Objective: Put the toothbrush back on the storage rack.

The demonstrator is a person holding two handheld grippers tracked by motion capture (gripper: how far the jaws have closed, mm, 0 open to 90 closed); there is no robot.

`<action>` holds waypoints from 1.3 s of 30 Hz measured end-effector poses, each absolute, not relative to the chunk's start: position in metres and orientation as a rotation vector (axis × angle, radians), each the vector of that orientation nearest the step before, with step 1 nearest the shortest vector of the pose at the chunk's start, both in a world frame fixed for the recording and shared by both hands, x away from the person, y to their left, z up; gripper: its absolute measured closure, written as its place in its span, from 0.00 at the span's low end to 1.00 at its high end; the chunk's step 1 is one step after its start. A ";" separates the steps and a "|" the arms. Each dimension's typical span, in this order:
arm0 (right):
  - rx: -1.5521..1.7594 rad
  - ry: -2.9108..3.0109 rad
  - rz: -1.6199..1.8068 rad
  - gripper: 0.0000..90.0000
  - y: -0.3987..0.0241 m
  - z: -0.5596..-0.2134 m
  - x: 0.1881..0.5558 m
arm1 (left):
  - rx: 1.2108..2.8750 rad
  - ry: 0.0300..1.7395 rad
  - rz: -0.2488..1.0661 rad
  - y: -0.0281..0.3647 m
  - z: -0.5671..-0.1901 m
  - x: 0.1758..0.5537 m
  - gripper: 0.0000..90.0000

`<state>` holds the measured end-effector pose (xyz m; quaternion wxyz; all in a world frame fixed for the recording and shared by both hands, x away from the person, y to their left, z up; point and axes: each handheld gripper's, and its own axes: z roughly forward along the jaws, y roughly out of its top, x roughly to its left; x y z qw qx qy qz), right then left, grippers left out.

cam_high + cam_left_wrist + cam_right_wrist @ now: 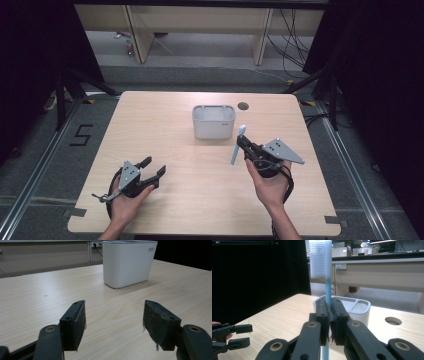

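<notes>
Right gripper [329, 322] clamps toothbrush [327, 277], handle end cut off below; left gripper [113, 322] jaws apart, empty, near table's [165, 125] front edge.

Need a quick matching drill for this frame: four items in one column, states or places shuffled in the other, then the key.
Items:
1. left gripper
2. right gripper
3. toothbrush
4. white container

States:
A. stands at the far middle of the table, nothing touching it
B. jaws apart, nothing between them
C. light blue, clamped upright by its handle
D. jaws shut on a thin handle

Pairs: 1-B, 2-D, 3-C, 4-A
</notes>
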<state>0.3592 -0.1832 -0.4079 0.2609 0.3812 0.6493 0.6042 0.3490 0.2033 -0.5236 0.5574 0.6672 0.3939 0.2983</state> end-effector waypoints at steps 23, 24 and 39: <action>1.022 1.741 1.627 0.96 -0.183 -0.395 0.372 | 1.554 0.941 0.736 0.203 -0.524 0.348 0.37; 1.022 1.741 1.631 0.96 -0.183 -0.394 0.373 | 1.548 0.947 0.739 0.202 -0.524 0.348 0.37; 1.005 1.728 1.613 0.96 -0.183 -0.382 0.385 | 1.557 0.963 0.733 0.204 -0.523 0.347 0.37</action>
